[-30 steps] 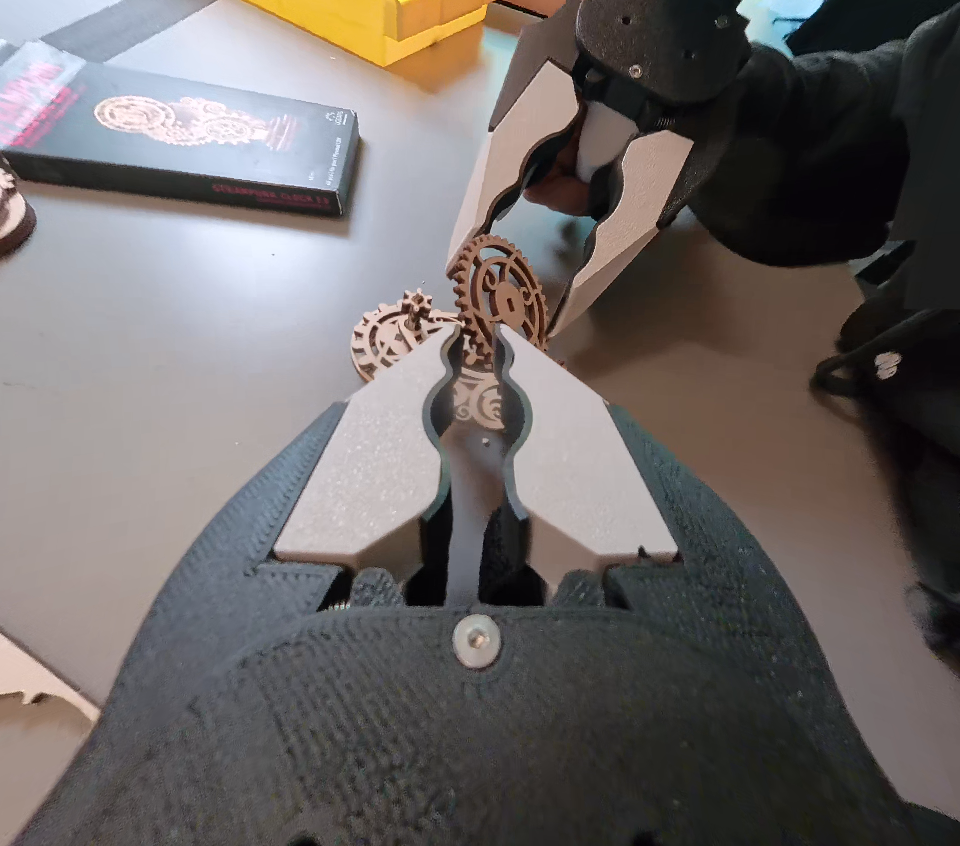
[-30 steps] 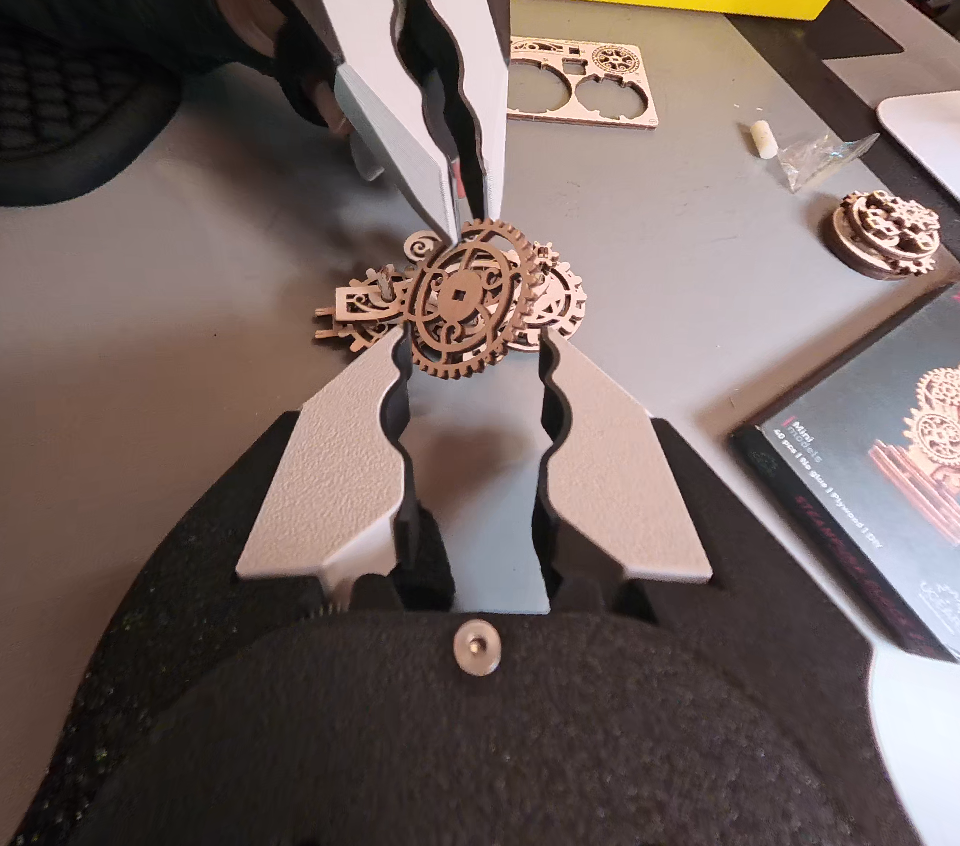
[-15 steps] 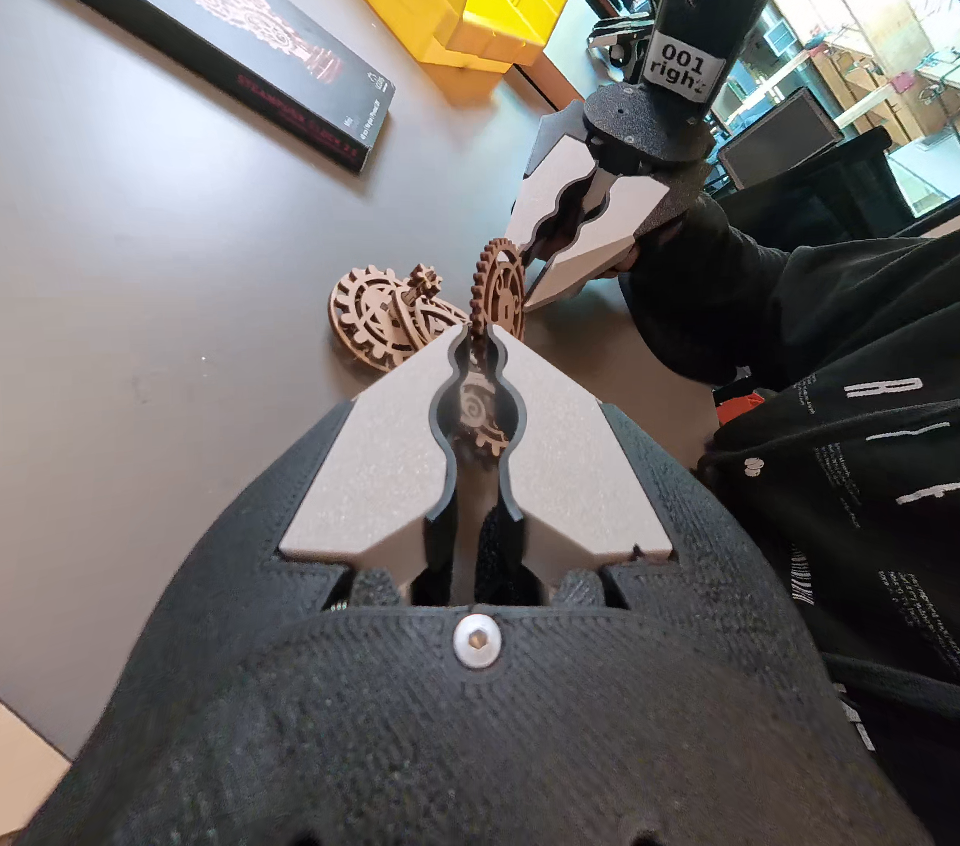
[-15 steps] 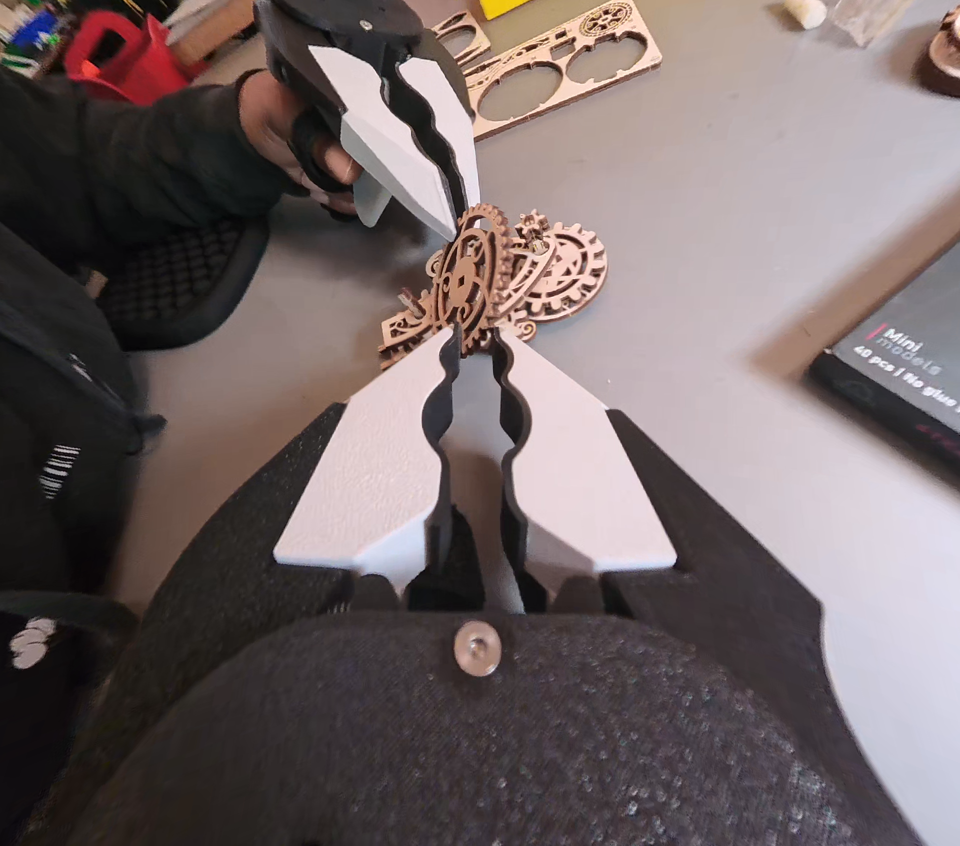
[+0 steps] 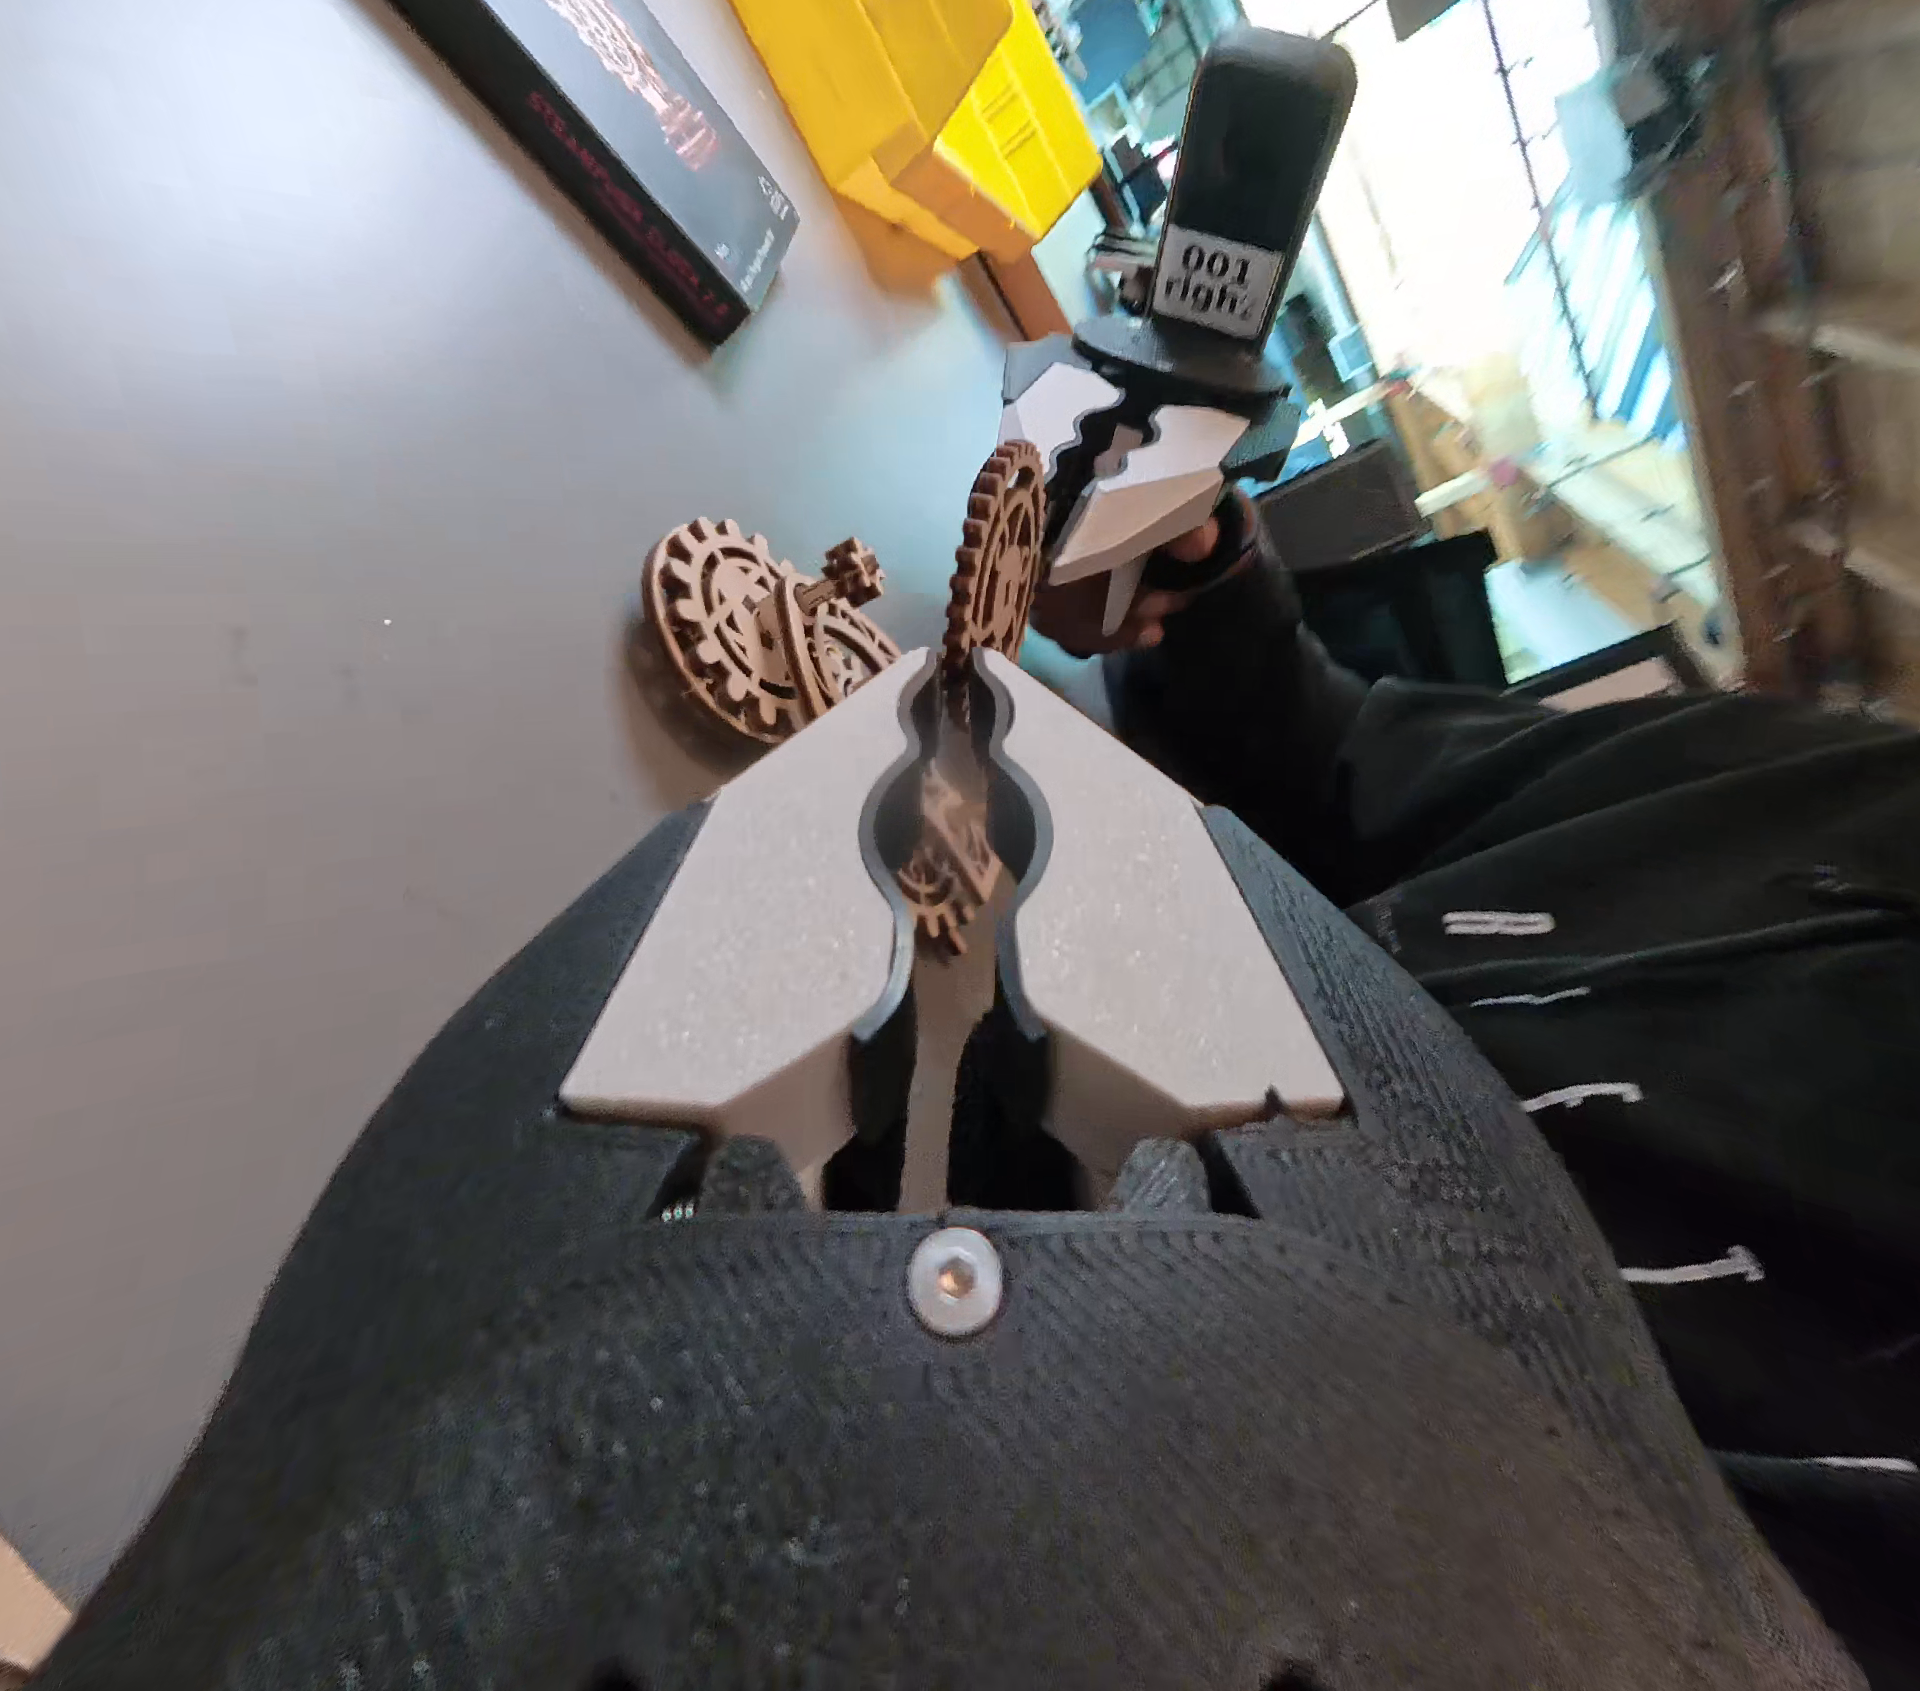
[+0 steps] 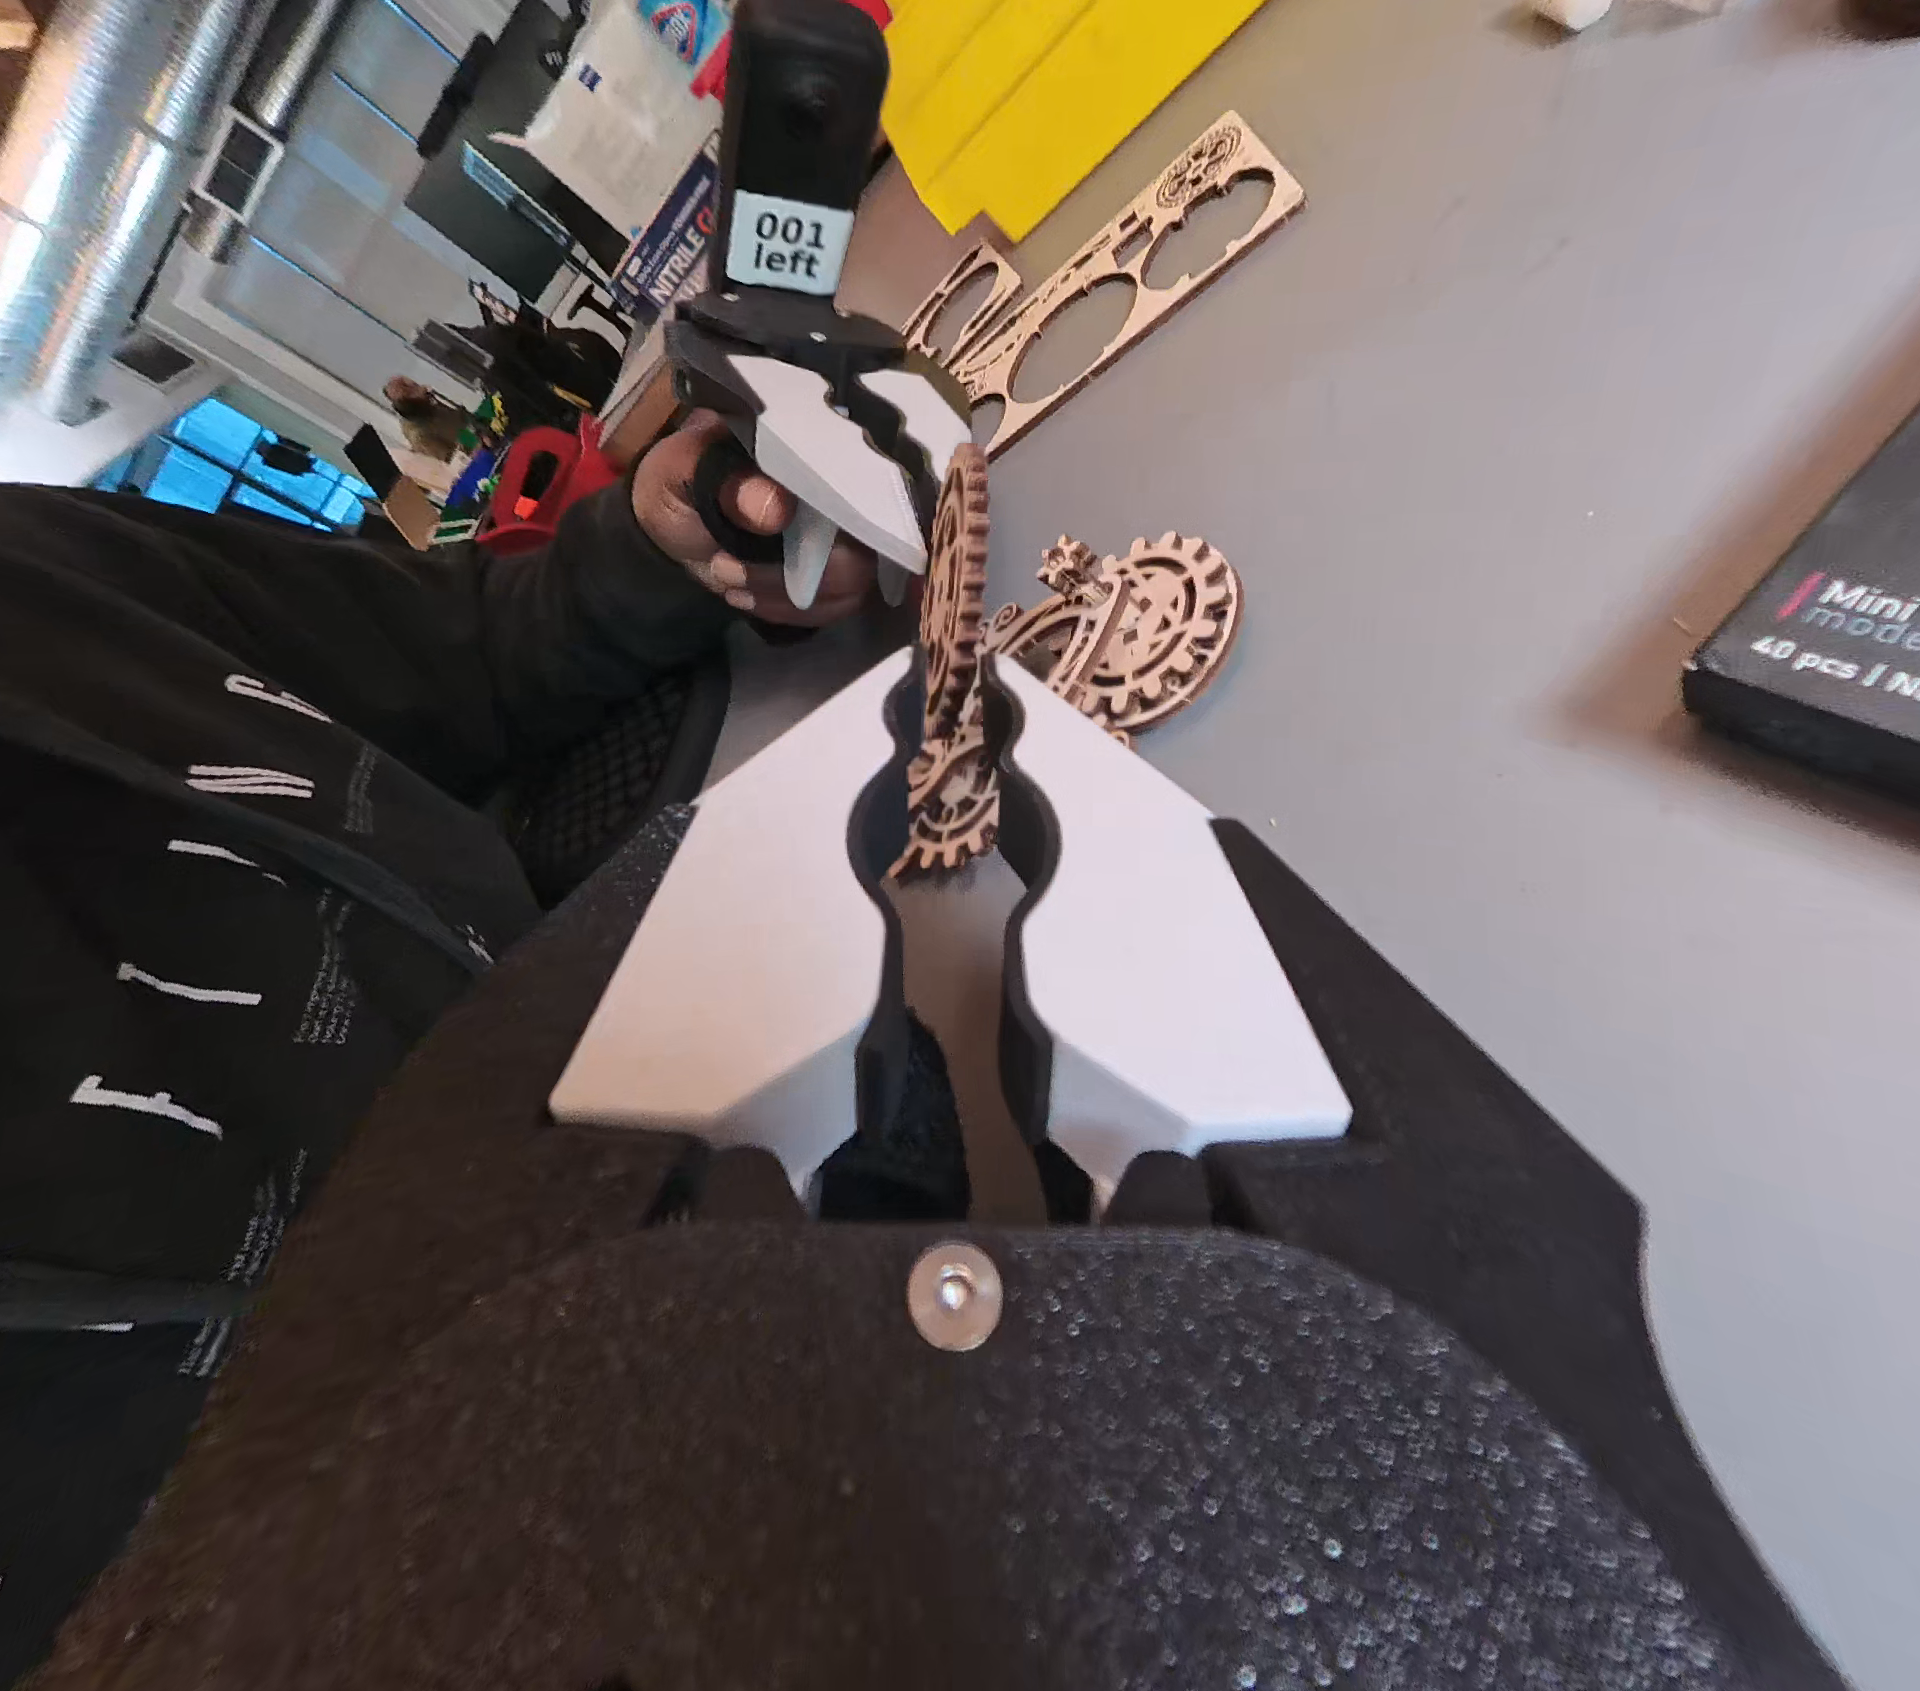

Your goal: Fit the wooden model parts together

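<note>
Above the grey table (image 5: 312,706), both tongs (image 5: 954,670) (image 6: 951,667) clench one brown, filigree-cut wooden gear (image 5: 997,571) edge-on.

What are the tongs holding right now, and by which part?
Both tongs, left and right, pinch the same upright wooden gear piece at opposite rim edges.

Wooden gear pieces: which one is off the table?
The large wooden gear wheel, held upright on edge by both grippers; the wooden gear assembly lies flat on the grey table.
</note>
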Demonstrator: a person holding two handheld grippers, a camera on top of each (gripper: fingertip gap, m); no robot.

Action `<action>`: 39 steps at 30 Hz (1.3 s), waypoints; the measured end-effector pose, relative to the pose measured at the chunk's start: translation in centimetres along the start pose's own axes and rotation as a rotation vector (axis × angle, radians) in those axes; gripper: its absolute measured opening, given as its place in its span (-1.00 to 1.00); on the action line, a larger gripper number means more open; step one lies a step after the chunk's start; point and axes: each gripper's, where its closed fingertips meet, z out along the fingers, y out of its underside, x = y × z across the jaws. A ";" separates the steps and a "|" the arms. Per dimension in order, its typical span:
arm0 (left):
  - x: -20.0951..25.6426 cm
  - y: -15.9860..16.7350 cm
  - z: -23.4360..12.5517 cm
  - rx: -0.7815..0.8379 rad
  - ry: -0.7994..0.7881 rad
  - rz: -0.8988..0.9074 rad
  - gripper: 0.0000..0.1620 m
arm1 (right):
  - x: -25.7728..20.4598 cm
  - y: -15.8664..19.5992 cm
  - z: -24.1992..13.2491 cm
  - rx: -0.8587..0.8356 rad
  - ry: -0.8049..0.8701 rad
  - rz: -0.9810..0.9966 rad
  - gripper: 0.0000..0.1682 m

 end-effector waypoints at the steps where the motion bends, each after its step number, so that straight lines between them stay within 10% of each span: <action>1: 0.1 -0.2 -0.1 0.016 0.013 -0.032 -0.97 | 0.1 -0.1 -0.1 0.008 0.010 -0.007 -0.87; 13: -0.3 0.5 0.0 0.122 0.024 -0.326 -0.98 | 0.0 1.8 0.1 -0.144 0.412 -0.931 -0.22; 27: 0.4 2.1 1.0 0.064 0.061 -0.469 -0.97 | 0.2 1.5 1.4 -0.187 0.248 -0.965 -0.28; 39: -0.5 1.4 0.0 -0.018 -0.122 -0.006 -0.82 | 1.0 1.9 2.1 -0.176 0.233 -0.804 -0.28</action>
